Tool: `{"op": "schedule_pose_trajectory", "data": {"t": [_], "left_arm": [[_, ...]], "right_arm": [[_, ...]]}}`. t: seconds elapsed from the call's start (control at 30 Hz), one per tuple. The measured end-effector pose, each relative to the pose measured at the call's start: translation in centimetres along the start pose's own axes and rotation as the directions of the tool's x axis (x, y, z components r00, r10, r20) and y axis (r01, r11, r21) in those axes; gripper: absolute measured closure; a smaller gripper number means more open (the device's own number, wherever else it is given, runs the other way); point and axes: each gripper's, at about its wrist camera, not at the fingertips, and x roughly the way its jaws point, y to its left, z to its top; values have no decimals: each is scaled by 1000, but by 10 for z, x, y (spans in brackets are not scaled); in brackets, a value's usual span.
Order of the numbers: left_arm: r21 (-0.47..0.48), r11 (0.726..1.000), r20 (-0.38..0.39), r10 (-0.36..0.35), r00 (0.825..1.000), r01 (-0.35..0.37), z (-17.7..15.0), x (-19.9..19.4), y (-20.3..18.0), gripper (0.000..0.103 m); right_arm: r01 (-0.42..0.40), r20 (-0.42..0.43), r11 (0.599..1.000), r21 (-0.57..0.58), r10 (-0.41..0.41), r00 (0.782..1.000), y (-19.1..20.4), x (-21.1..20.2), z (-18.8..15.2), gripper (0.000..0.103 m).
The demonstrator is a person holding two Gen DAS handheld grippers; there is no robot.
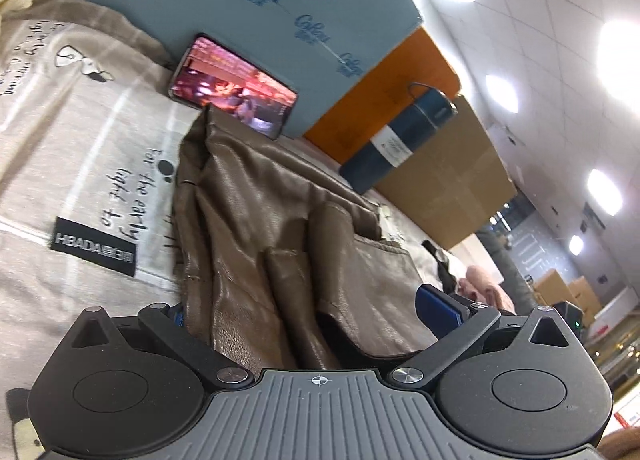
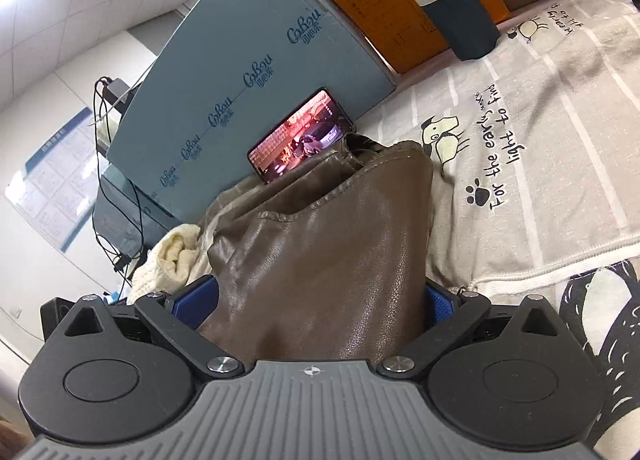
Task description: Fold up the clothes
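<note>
A brown leather garment (image 1: 280,228) lies bunched on a grey printed bedsheet (image 1: 80,132). In the left wrist view its folds run into my left gripper (image 1: 312,320), whose blue pads (image 1: 438,310) sit wide apart with the leather lying between them. In the right wrist view the same brown leather garment (image 2: 328,252) fills the space between the blue pads (image 2: 198,296) of my right gripper (image 2: 320,300), which also stand wide apart around it. Neither grip is plainly shown.
A phone (image 1: 234,86) with a lit screen leans on a blue-grey box (image 1: 260,0). A dark blue vacuum bottle (image 1: 396,140) stands by an orange board and a cardboard box (image 1: 444,176). A cream knit (image 2: 172,256) lies at the left. The sheet (image 2: 540,164) spreads right.
</note>
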Motion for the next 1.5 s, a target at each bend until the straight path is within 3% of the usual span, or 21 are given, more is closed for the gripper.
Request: {"op": "schedule_pose_trajectory", "data": {"t": [0.13, 0.2, 0.3, 0.4, 0.53, 0.67, 0.77, 0.87, 0.97, 1.07, 1.2, 1.5], "left_arm": [[50, 998, 23, 22, 999, -23, -4, 3, -3, 6], [80, 995, 36, 50, 998, -52, -5, 4, -4, 27], [99, 991, 55, 80, 995, -85, -5, 6, -2, 51], [96, 992, 67, 72, 995, -79, -2, 5, 1, 67], [103, 993, 102, 46, 994, -56, 0, -2, 0, 74], [95, 995, 134, 27, 991, -40, 2, -10, -1, 76], [72, 997, 153, 25, 988, -37, 4, -18, -2, 78], [76, 996, 177, 23, 984, -37, 3, -32, -7, 80], [83, 996, 225, 22, 974, -41, -2, -56, -8, 82], [85, 995, 311, 18, 950, -46, -7, -90, -6, 82], [79, 993, 435, 44, 899, -87, -7, -137, -2, 82], [7, 965, 651, 193, 734, -261, 28, -221, 26, 82]], "right_arm": [[7, 5, 1000, 4, -7, 1000, 0, -1, -1, 9], [20, 6, 1000, 2, -20, 1000, 0, 0, -2, 18], [43, 14, 999, 4, -43, 999, -3, 1, -2, 35], [51, 28, 999, 12, -51, 998, -6, 1, -2, 51], [-3, 59, 999, 43, 1, 998, -10, -4, -2, 66], [-117, 98, 987, 106, 106, 989, -11, -9, -1, 80], [-204, 104, 957, 208, 186, 977, -8, -7, -3, 82], [-180, 97, 970, 166, 165, 981, 14, -6, -11, 83], [-205, 99, 964, 169, 191, 977, 32, -5, -16, 83], [-260, 100, 953, 158, 247, 964, 53, 1, -16, 84], [-321, 74, 940, 117, 314, 946, 92, 22, -7, 84], [-437, -46, 896, 81, 442, 896, 196, 134, 10, 84]]}}
